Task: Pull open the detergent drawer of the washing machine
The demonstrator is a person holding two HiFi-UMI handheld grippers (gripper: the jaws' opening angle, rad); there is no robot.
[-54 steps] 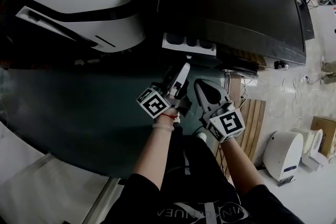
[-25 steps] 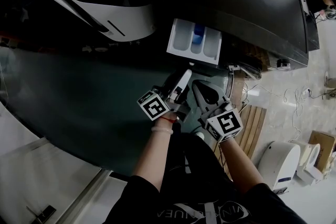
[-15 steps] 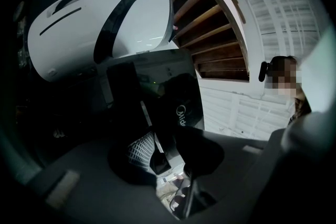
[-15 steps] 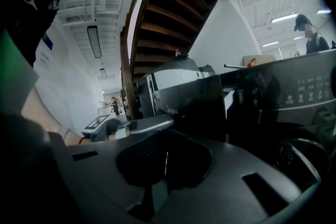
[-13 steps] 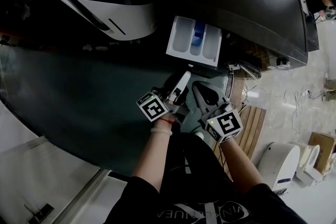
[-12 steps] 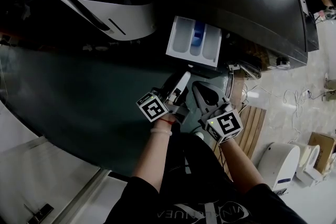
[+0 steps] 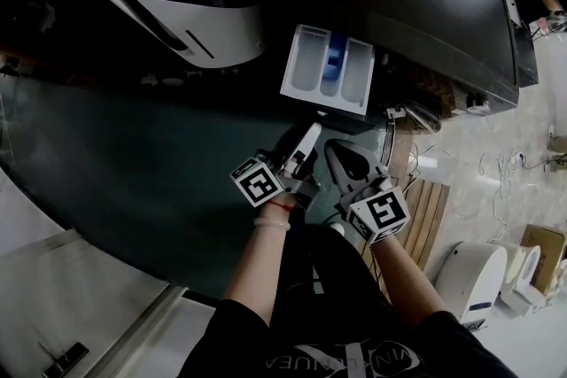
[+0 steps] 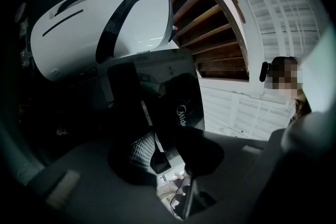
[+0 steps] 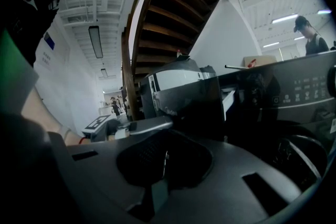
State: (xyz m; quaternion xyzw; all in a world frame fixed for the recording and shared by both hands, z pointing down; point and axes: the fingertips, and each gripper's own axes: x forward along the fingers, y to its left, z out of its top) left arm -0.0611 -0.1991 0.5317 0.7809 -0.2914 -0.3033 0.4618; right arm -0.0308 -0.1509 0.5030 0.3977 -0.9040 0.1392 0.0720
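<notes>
Left hand-held gripper sat spread with nothing in it, and only its own view showed that clearly. Head view caught the detergent drawer pulled out of the dark washing machine, just above both tools. Right hand-held gripper was pressed together, empty.

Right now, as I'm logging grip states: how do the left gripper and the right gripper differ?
The left gripper has its jaws apart; the right gripper has them together. In the head view the left gripper slants up and rightward, the right gripper up and leftward. Both hold nothing and hang short of the open detergent drawer.
</notes>
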